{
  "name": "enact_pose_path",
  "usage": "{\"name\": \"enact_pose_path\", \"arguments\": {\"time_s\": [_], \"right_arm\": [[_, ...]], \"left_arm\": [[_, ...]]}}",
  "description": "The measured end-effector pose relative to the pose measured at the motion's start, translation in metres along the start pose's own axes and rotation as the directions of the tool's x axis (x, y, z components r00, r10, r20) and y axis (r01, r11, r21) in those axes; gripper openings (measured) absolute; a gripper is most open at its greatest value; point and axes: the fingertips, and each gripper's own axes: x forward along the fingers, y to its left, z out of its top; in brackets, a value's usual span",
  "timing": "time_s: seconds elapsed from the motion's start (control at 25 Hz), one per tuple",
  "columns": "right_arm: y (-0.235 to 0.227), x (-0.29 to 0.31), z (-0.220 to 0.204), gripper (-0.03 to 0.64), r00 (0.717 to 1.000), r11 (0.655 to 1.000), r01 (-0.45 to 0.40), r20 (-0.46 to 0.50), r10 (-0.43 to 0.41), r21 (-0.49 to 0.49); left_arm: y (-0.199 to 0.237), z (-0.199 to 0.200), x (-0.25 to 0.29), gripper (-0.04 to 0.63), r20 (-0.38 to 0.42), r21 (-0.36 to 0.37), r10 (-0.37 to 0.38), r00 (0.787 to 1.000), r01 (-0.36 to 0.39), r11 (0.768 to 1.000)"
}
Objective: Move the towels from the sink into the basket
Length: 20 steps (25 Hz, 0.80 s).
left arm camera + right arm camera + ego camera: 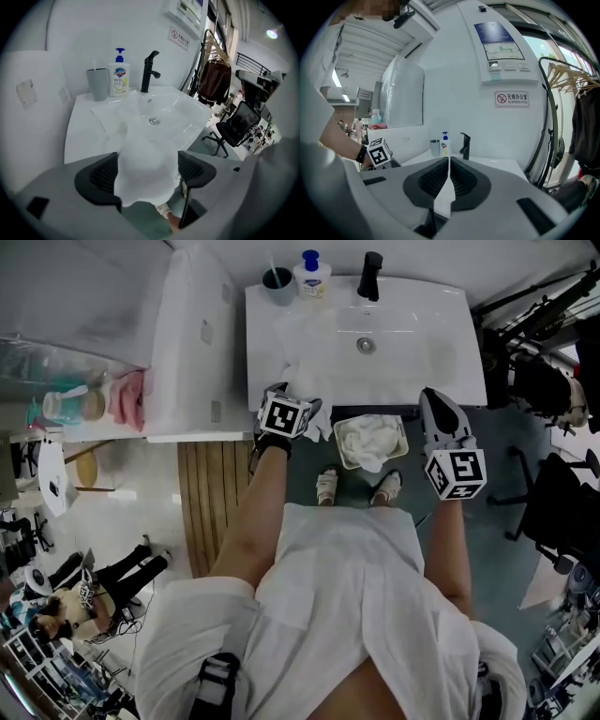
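Note:
A white towel (302, 373) lies on the front left of the white sink (412, 334) and hangs over its front edge. My left gripper (292, 401) is over that edge, pointing down. In the left gripper view its jaws stand wide open (147, 161) with the towel (140, 140) draped between them. On the floor in front of the sink stands a pale basket (403, 432) holding a crumpled white towel (368, 440). My right gripper (429, 397) hovers to the basket's right, before the sink (497, 164). It is shut (449, 161), with nothing between the jaws.
A grey cup (277, 282), a soap dispenser (311, 276) and a black faucet (370, 276) line the sink's back edge. A white cabinet (187, 334) flanks the sink's left, a wooden slat mat (211, 493) lies below it. Office chairs (553, 512) stand at right.

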Motion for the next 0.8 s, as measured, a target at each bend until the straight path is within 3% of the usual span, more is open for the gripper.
{"name": "enact_pose_path", "arguments": {"time_s": [0.32, 0.56, 0.68, 0.8], "right_arm": [[0.001, 0.000, -0.007, 0.031, 1.000, 1.000, -0.004, -0.015, 0.004, 0.003], [-0.003, -0.003, -0.007, 0.031, 1.000, 1.000, 0.007, -0.019, -0.007, 0.004], [-0.007, -0.005, -0.005, 0.031, 1.000, 1.000, 0.017, -0.017, -0.017, 0.004], [-0.010, -0.008, -0.005, 0.031, 0.999, 1.000, 0.030, -0.013, -0.030, 0.007]], "left_arm": [[0.004, -0.016, 0.015, 0.394, -0.099, 0.022, 0.060, 0.993, -0.058, 0.998], [0.002, -0.005, 0.016, 0.393, -0.048, 0.040, 0.065, 0.997, -0.063, 0.997], [0.003, -0.013, 0.018, 0.389, -0.074, 0.018, 0.058, 0.996, -0.057, 0.998], [0.001, -0.011, 0.018, 0.324, -0.067, 0.012, 0.048, 0.997, -0.048, 0.999]]}}
